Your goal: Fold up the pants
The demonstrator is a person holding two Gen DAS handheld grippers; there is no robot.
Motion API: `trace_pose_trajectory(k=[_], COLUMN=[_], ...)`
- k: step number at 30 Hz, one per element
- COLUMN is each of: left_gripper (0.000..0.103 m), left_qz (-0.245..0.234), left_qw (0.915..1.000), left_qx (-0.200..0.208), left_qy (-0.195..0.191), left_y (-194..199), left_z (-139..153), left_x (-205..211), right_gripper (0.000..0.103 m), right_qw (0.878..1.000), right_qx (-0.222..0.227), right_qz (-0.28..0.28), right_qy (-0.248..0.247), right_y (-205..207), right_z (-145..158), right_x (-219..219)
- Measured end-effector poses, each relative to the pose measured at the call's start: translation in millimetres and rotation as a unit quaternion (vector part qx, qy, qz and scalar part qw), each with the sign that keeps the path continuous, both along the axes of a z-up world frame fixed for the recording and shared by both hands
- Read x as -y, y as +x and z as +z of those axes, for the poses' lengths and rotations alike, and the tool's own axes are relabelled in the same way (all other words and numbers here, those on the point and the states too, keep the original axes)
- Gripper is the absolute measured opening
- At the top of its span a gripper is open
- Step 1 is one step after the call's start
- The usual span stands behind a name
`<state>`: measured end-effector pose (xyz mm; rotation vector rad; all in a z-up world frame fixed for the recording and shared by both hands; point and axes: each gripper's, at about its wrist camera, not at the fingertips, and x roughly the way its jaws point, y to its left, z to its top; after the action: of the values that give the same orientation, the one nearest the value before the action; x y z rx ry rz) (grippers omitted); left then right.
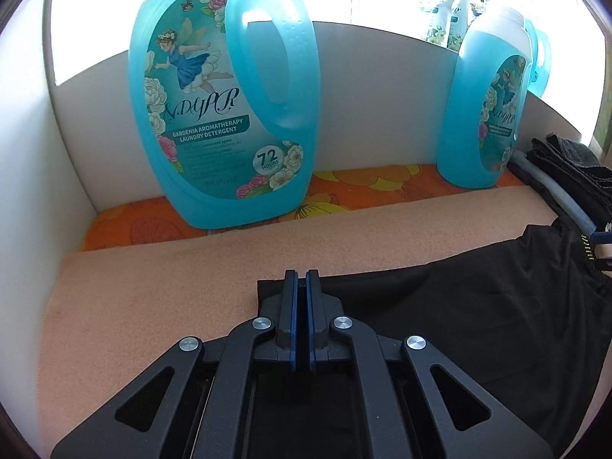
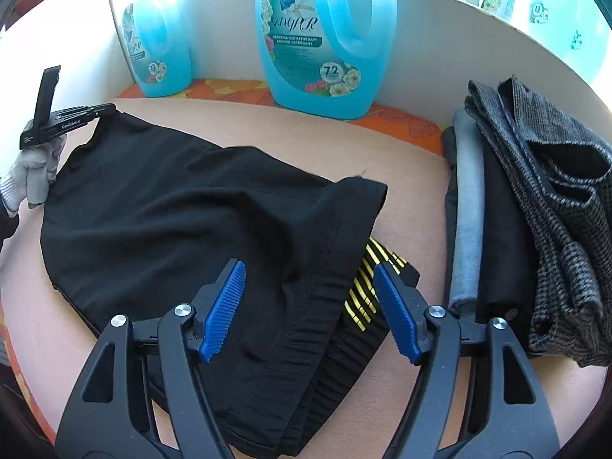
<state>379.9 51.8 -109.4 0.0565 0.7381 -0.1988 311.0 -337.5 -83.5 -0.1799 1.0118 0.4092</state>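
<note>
Black pants (image 2: 183,206) lie crumpled on the peach mat (image 2: 413,176), their elastic waistband with yellow stripes (image 2: 361,290) nearest the right gripper. My right gripper (image 2: 308,271) is open, its blue pads (image 2: 225,306) spread on either side of the waistband, just above it. My left gripper (image 1: 301,279) is shut on the far corner of the black pants (image 1: 478,306) at the cloth's edge; it also shows in the right wrist view (image 2: 109,109), held by a gloved hand (image 2: 30,176).
Two blue detergent jugs (image 1: 225,107) (image 1: 485,114) stand at the back on an orange floral cloth (image 1: 363,187). A stack of folded pants, grey and dark (image 2: 535,199), lies at the right. White walls (image 1: 23,160) enclose the left and back.
</note>
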Motion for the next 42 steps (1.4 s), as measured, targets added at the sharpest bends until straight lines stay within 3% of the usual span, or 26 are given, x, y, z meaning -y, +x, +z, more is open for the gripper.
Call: trace_pose_trajectory(k=[7,12,14,16,18,20,25,30,38,39,40,42], left_gripper=[0.003,0.003,0.003,0.003,0.003,0.003,0.003,0.003,0.003,0.003,0.003,0.003], left_qz=[-0.006,-0.011,-0.01,-0.009,-0.007,-0.005,-0.001,-0.003,-0.009,-0.007,-0.006,-0.003], left_qw=[1.0,0.9999,0.9999,0.9999,0.9999,0.9999,1.0,0.9999,0.9998,0.9998,0.9999,0.9999], left_qx=[-0.001,-0.003,-0.003,-0.004,-0.004,-0.001,0.006,0.005,-0.001,-0.002,-0.004,-0.006], left_qy=[0.005,0.01,0.008,0.007,0.007,0.009,0.007,0.009,0.018,0.017,0.014,0.009], left_y=[-4,-5,-5,-6,-6,-7,-9,-10,-10,-10,-9,-8], left_z=[1,-2,-4,-4,-3,-1,6,7,1,1,0,-1], left_x=[2,5,5,4,3,1,-4,-3,1,0,-1,-3], right_gripper=[0.073,0.071,0.061,0.033,0.027,0.013,0.01,0.01,0.011,0.024,0.047,0.064], right_qw=[0.999,0.997,0.998,0.998,0.997,0.996,0.997,0.997,0.993,0.993,0.992,0.99], right_qx=[-0.03,-0.045,-0.034,-0.025,-0.026,-0.021,0.003,-0.003,-0.025,-0.025,-0.021,-0.01], right_qz=[-0.019,-0.037,-0.041,-0.046,-0.055,-0.06,-0.06,-0.06,-0.073,-0.078,-0.089,-0.102], right_qy=[0.018,0.059,0.039,0.023,0.039,0.055,0.058,0.054,0.088,0.089,0.089,0.098], right_y=[-6,9,12,11,8,1,-27,-36,-39,-35,-31,-21], right_z=[-22,-26,-29,-28,-25,-20,-3,-4,-7,-6,-5,-3], right_x=[5,9,2,-4,0,5,3,3,17,20,22,27])
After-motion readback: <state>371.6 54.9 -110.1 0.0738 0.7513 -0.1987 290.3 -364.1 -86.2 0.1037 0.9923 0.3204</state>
